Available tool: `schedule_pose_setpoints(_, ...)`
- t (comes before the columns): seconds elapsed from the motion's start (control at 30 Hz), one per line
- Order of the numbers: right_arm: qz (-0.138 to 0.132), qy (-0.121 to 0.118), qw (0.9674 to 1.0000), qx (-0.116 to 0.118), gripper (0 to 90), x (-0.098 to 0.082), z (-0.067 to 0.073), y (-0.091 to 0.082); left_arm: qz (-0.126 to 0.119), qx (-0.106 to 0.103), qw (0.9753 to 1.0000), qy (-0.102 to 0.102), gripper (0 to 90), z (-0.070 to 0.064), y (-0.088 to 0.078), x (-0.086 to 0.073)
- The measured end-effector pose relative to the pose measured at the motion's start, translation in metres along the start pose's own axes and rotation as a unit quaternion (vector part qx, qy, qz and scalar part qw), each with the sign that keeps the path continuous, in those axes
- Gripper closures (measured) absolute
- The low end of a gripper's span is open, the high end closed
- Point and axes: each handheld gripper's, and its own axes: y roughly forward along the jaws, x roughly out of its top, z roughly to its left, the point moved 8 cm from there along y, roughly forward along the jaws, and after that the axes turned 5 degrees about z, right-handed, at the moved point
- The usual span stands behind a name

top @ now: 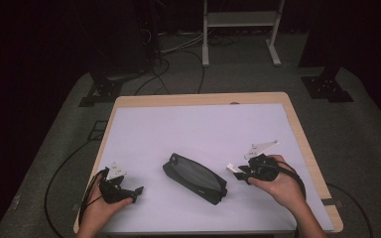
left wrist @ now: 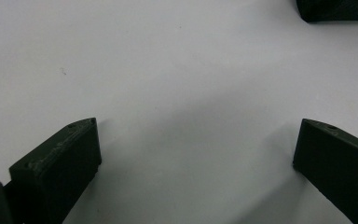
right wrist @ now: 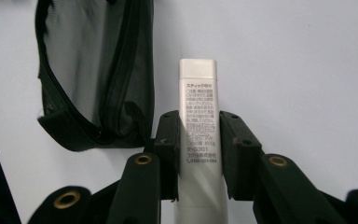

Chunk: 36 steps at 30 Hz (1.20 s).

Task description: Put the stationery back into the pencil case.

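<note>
Black pouch (top: 194, 178), white glue stick (right wrist: 198, 126)

The pouch (right wrist: 98, 84) was of soft black cloth with a sheer mesh side and a fine-toothed zip. The white stick (right wrist: 199, 121) looked like smooth plastic, faintly glossy, printed in small dark type. The tongs' fingers (left wrist: 60, 168) were matt black plastic, scuffed at the edges. The bench (top: 198, 99) showed pale wood around a smooth matt white sheet (top: 203, 134).

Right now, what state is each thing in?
Pouch: black mesh, lying flat on the table, zipper open in the right gripper view.
Glue stick: white, clamped, off the table.
Left hand-held gripper: open, empty.
Right hand-held gripper: shut on the glue stick.
</note>
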Motion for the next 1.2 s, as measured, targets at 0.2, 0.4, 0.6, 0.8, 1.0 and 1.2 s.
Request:
schedule_pose_setpoints(0.2,-0.010,-0.008,0.9999,0.004,69.2,0.012,0.006,-0.003,0.000,0.000,1.0000,0.000,0.0,0.000,0.000,0.000)
schedule_pose_setpoints(0.4,-0.016,-0.013,0.9997,0.009,69.2,0.021,0.010,-0.004,0.000,0.000,1.0000,0.000,0.0,0.000,0.000,0.000)
schedule_pose_setpoints(0.6,-0.023,-0.020,0.9995,0.013,69.3,0.030,0.015,-0.004,0.000,0.000,1.0000,0.000,0.0,0.000,0.000,0.000)
schedule_pose_setpoints(0.8,-0.025,-0.027,0.9992,0.018,69.3,0.038,0.020,-0.002,0.000,0.000,1.0000,0.000,0.0,0.000,0.000,0.000)
schedule_pose_setpoints(1.0,-0.026,-0.032,0.9989,0.023,69.3,0.047,0.026,0.000,0.000,0.000,1.0000,0.000,0.0,0.000,0.000,0.000)
schedule_pose_setpoints(1.2,-0.028,-0.039,0.9985,0.027,69.2,0.056,0.032,0.004,-0.002,0.000,1.0000,-0.002,0.0,0.000,0.000,0.000)
